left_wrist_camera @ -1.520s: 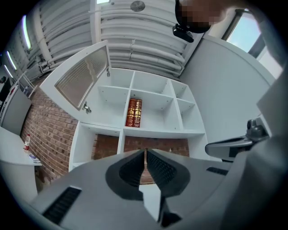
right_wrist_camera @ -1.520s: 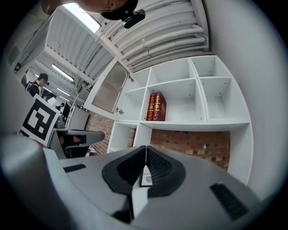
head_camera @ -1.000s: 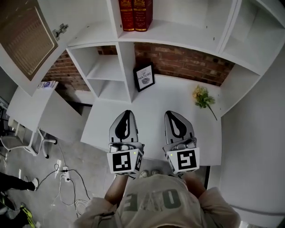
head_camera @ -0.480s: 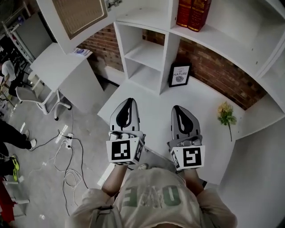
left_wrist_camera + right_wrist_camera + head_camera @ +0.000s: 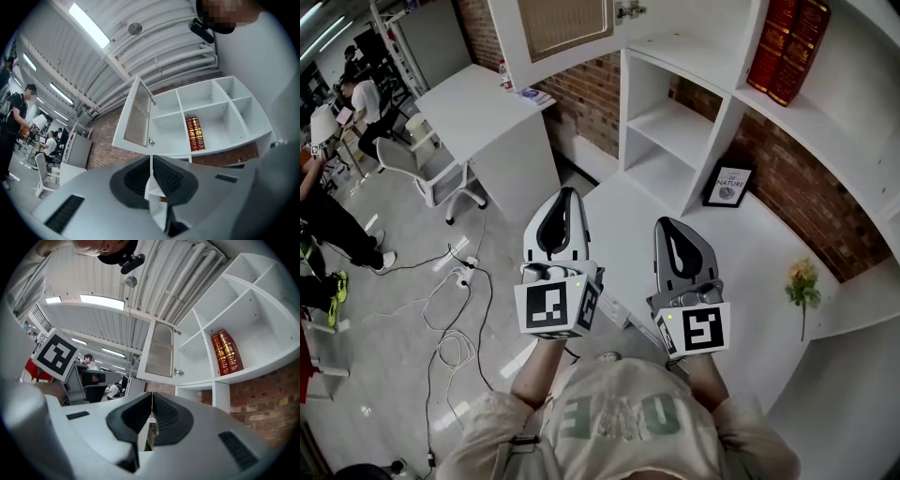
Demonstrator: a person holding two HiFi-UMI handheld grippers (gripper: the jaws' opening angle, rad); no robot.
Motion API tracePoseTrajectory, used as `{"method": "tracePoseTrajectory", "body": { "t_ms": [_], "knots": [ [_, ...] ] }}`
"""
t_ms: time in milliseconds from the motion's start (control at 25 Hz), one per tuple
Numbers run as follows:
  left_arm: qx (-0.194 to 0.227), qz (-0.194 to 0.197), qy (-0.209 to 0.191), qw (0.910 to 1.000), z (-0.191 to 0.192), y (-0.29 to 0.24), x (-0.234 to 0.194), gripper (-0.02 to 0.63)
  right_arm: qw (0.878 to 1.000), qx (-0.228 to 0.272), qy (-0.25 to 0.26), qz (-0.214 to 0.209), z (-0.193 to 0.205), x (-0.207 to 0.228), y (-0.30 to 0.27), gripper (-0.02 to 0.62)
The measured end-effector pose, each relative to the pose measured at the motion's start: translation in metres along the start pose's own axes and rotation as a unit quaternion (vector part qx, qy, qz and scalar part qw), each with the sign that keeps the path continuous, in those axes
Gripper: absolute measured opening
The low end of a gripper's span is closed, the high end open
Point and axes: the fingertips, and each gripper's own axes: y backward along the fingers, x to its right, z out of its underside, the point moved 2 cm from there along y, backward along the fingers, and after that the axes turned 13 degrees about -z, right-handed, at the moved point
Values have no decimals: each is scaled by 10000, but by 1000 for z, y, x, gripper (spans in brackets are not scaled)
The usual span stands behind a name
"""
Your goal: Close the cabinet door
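Observation:
The white cabinet door (image 5: 562,28) with a ribbed panel stands swung open at the top of the head view, hinged (image 5: 630,11) to the wall shelf unit (image 5: 694,56). My left gripper (image 5: 566,194) and right gripper (image 5: 671,223) are held side by side below it, both shut and empty, well short of the door. In the left gripper view the door (image 5: 136,117) hangs above my shut jaws. The right gripper view shows the same door (image 5: 160,350) up and ahead, beyond the tip of my right gripper (image 5: 152,405).
Two red books (image 5: 783,47) stand on a shelf to the right. A framed picture (image 5: 728,185) and a yellow flower (image 5: 802,279) rest on the white counter (image 5: 628,220). A white desk (image 5: 478,108), a chair (image 5: 422,155), floor cables (image 5: 455,309) and people (image 5: 328,220) lie left.
The head view has swung left, so the shelves and books slid right. Both grippers rose slightly and turned left with it, toward the open door. Their jaws stayed shut.

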Motion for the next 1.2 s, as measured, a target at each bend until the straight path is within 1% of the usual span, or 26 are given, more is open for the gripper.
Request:
{"method": "tracePoseTrajectory", "body": {
  "t_ms": [80,160,200,240,280,400,520,600,680,760,800,840,920,1000,1120,1200],
  "knots": [
    [160,-193,-46,9997,-13,-6,-14,29,9998,100,9,-161,-6,-8,-11,17],
    [279,-274,-139,9991,-30,-20,-25,35,9994,151,10,-325,-10,-17,-18,17],
    [306,-247,-187,9991,-39,-29,-28,75,9991,158,7,-395,-11,-20,-21,17],
    [320,-201,-234,9990,-49,-39,-30,136,9989,157,2,-451,-11,-23,-23,17],
    [330,-163,-276,9989,-58,-50,-32,177,9987,152,0,-496,-11,-25,-24,17],
    [452,-196,-393,9980,-90,-80,-41,238,9980,161,23,-603,-14,-33,-29,17],
    [598,-328,-597,9959,-119,-111,-52,267,9975,185,76,-678,-18,-38,-33,17],
    [554,-346,-613,9960,-130,-136,-58,277,9971,187,135,-732,-20,-40,-36,17],
    [469,-329,-422,9975,-137,-160,-64,278,9964,179,192,-808,-22,-43,-38,17],
    [392,-357,-178,9984,-143,-180,-72,278,9962,170,142,-838,-22,-46,-40,17],
    [360,-391,-121,9985,-145,-189,-76,278,9963,159,125,-830,-21,-47,-40,17],
    [326,-434,-130,9984,-146,-197,-79,278,9965,141,136,-810,-20,-46,-39,17],
    [241,-507,-291,9980,-148,-212,-82,278,9969,100,229,-743,-18,-43,-38,17],
    [107,-487,-431,9978,-145,-228,-83,278,9973,71,265,-678,-16,-39,-38,17],
    [-111,-364,-344,9987,-138,-246,-82,276,9977,35,273,-622,-15,-36,-38,17],
    [-151,-341,-302,9989,-135,-253,-82,276,9979,29,262,-585,-14,-34,-37,17]
  ]
}}
